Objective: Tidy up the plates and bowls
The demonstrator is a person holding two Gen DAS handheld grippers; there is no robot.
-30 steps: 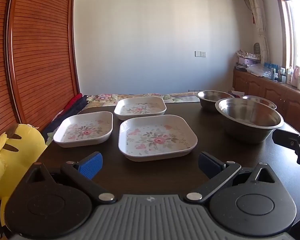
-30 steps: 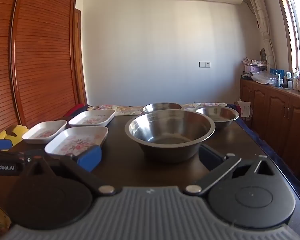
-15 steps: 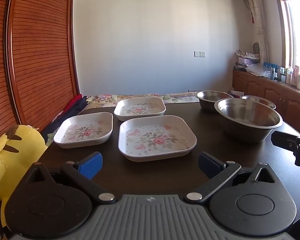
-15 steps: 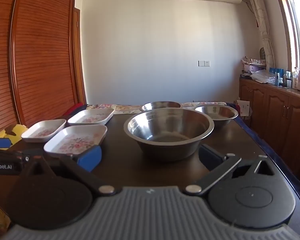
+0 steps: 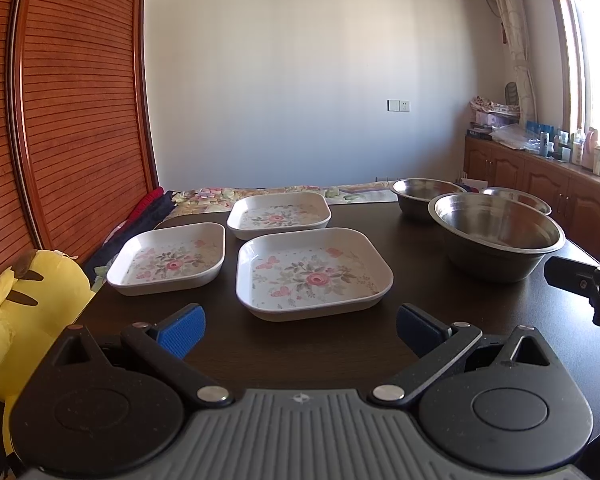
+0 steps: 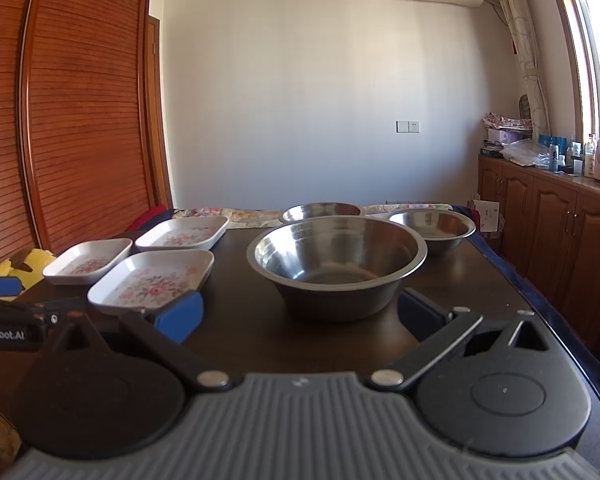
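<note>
Barely anything has shifted: left tongs (image 5: 300, 326) stay spread before the near floral plate (image 5: 314, 272) toward the tabletop (image 5: 300, 344) left edge; right tongs (image 6: 300, 316) stay spread, empty, flanking the large steel bowl (image 6: 336, 264).

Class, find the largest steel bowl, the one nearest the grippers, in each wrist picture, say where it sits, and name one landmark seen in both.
Left wrist view: the largest steel bowl sits at the right, on the dark table, right of the nearest floral plate.
Right wrist view: the bowl sits at centre, just ahead of the open right gripper.
Shared landmark: the wall socket.
</note>
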